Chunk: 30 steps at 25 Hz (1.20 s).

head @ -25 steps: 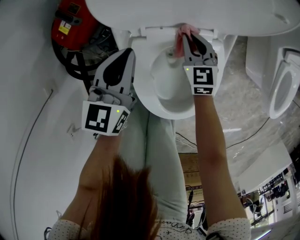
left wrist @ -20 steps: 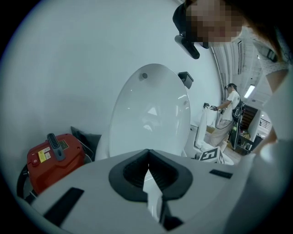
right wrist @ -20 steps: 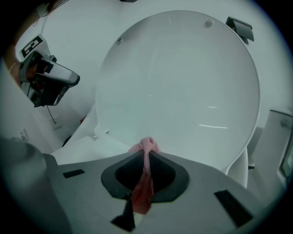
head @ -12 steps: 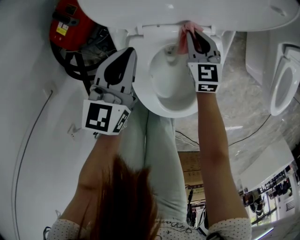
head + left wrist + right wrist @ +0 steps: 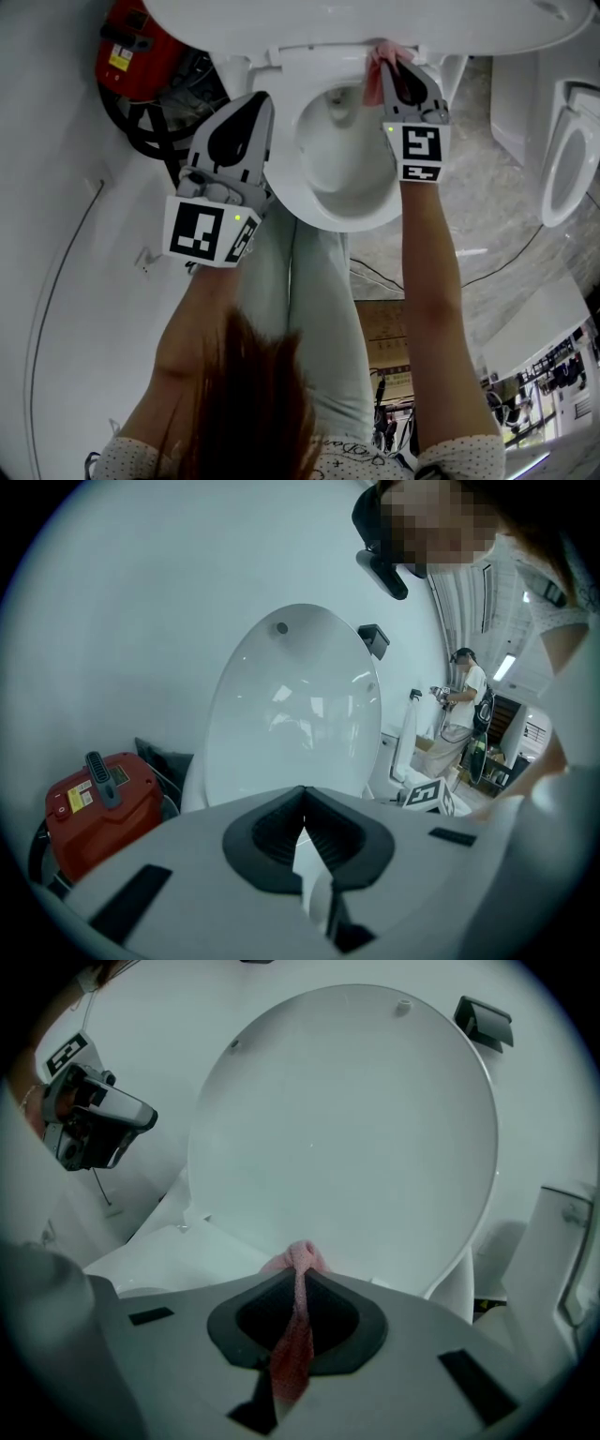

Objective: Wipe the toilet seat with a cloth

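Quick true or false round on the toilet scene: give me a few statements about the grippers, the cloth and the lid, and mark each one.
1. The right gripper has the pink cloth pinched in its jaws. True.
2. The left gripper also grips the cloth. False: its jaws are shut on nothing, beside the bowl.
3. The toilet lid is closed. False: it stands raised.
4. The cloth is at the back of the toilet seat, near the hinge. True.

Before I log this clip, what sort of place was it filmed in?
Probably a bathroom-fixture showroom or test area, not a home bathroom. There is a toilet with its lid raised, a second toilet right beside it, and another person standing in the lit space behind.
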Available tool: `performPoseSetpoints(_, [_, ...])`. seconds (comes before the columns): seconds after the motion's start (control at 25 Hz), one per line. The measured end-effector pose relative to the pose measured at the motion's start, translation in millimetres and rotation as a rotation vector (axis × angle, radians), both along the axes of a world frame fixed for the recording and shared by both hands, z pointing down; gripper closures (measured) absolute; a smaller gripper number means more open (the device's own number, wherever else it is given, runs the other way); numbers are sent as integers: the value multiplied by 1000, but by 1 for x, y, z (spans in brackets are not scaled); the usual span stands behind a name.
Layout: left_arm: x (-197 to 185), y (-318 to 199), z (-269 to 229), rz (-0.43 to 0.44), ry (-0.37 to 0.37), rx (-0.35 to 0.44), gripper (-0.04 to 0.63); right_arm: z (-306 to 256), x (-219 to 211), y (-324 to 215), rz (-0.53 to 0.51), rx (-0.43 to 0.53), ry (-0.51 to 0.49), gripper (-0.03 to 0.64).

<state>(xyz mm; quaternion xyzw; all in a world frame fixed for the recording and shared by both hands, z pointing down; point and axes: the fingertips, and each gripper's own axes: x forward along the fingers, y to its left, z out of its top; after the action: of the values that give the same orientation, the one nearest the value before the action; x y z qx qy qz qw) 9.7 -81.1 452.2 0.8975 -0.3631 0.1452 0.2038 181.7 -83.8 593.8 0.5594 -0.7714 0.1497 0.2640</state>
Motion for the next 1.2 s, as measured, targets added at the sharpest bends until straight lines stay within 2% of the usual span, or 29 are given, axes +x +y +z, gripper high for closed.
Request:
performPoseSetpoints(0.96, [19, 7, 2, 26, -2, 1, 594, 8, 60, 28, 180, -44, 4, 576])
performPoseSetpoints(1.2, [25, 13, 3, 37, 0, -4, 594, 9, 67, 36, 131, -47, 72, 576])
